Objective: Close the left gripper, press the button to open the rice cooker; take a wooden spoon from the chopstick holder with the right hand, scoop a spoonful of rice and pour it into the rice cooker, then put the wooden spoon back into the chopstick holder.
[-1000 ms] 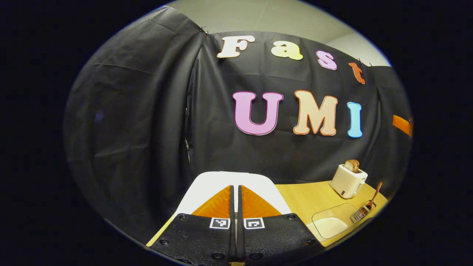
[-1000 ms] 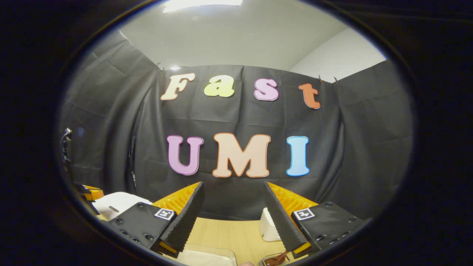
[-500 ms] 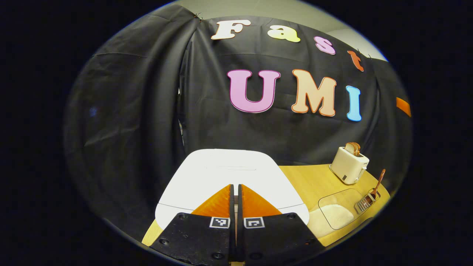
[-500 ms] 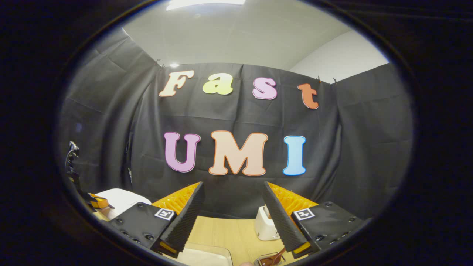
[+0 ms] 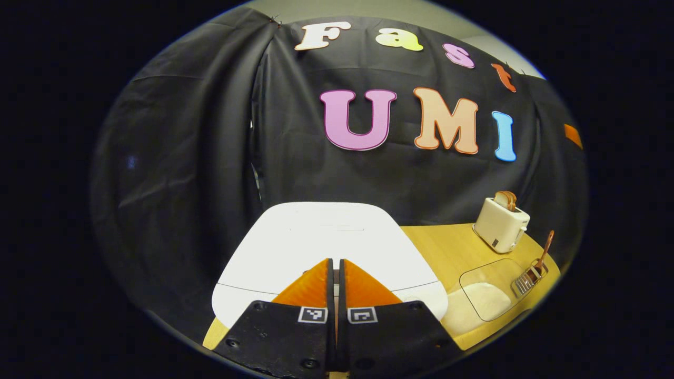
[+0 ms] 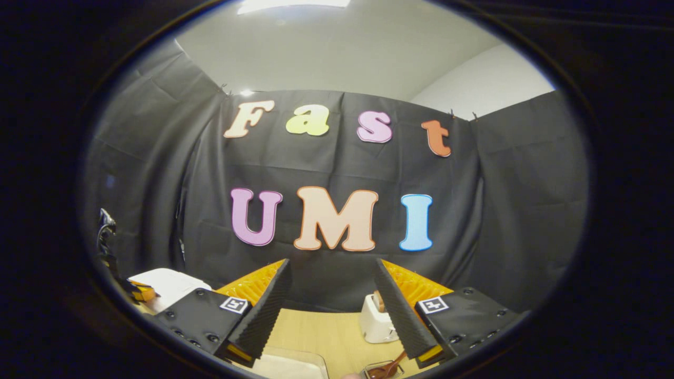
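A white rice cooker (image 5: 326, 242) with its lid down sits right under my left gripper (image 5: 335, 261), whose fingers are pressed together with nothing between them, over the lid's front edge. The wooden spoon (image 5: 545, 248) stands in the metal chopstick holder (image 5: 525, 282) at the far right of the table. A clear tray of rice (image 5: 487, 296) lies beside the holder. My right gripper (image 6: 331, 279) hangs open and empty above the table, with the spoon (image 6: 390, 365) just below its right finger and the rice tray (image 6: 292, 366) below. The cooker (image 6: 168, 281) lies to its left.
A cream toaster (image 5: 500, 223) holding bread stands at the back right of the wooden table (image 5: 442, 252); it is also the toaster (image 6: 375, 322) ahead of the right gripper. Black cloth walls close the booth behind and on both sides.
The left gripper has come down and forward over the cooker, so the lid looms larger under its shut fingers. The right gripper has shifted only slightly and stays open.
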Tool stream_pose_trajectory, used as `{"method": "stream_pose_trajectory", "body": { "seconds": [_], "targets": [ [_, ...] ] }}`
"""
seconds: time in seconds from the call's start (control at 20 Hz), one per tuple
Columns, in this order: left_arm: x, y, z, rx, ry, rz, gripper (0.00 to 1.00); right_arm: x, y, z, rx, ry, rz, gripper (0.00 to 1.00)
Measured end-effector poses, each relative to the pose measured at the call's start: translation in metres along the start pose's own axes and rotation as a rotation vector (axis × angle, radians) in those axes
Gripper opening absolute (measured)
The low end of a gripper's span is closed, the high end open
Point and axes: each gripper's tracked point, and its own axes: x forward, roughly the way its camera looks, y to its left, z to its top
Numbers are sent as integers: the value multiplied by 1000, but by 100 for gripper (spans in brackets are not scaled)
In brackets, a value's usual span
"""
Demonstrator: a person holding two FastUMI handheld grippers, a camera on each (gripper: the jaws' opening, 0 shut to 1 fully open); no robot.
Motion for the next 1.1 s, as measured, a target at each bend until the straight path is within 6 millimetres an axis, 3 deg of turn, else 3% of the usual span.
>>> {"method": "stream_pose_trajectory", "body": {
  "seconds": [0.05,0.15,0.2,0.45,0.65,1.0,1.1],
  "targets": [
    [-1,0,-10,2,38,4,0,0,-1,-1,1,3,-1,96],
    [0,0,1,-6,4,5,0,-1,-1,-1,0,3,-2,96],
    [-2,0,-4,-13,20,2,0,-1,-2,1,-2,1,-3,96],
    [-2,0,6,10,-15,5,0,-4,-6,5,-3,-11,-10,96],
    [-3,-1,47,53,-101,22,0,-6,-12,8,3,-19,-20,96],
    [-8,-2,98,80,-181,28,1,-11,-24,12,7,-33,-36,96],
    [-12,-7,112,100,-217,25,16,-11,-28,12,10,-35,-41,96]
  ]
}}
